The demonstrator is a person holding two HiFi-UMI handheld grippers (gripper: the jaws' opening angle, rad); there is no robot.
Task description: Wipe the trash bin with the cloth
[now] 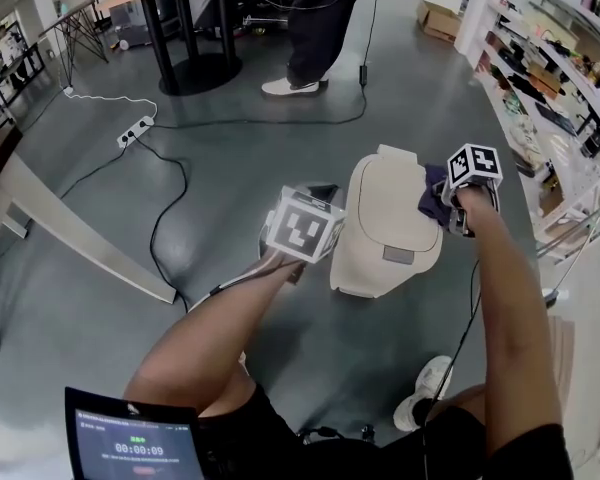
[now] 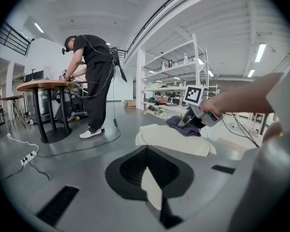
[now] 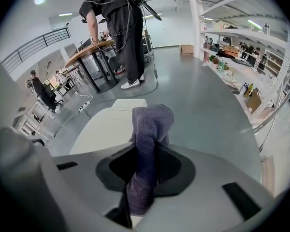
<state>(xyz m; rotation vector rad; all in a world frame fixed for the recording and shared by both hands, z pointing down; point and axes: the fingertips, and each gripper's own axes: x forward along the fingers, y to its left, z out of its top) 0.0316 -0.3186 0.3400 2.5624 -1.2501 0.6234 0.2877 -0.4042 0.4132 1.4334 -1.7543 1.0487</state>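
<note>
Right gripper (image 1: 462,218) jaws clamp the purple cloth (image 3: 147,144) on the lid edge of the trash bin (image 1: 385,228), which stands on the floor. Left gripper (image 2: 157,193) jaws closed, empty. Suggest firm, overlapping strokes with the bin steadied.

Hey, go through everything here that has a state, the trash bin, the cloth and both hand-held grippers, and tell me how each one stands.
trash bin, upright, lid closed.
cloth, bunched up, pinched at one end, lying on the bin's lid.
right hand-held gripper, shut on the cloth.
left hand-held gripper, shut, nothing between its jaws, beside the bin.
</note>
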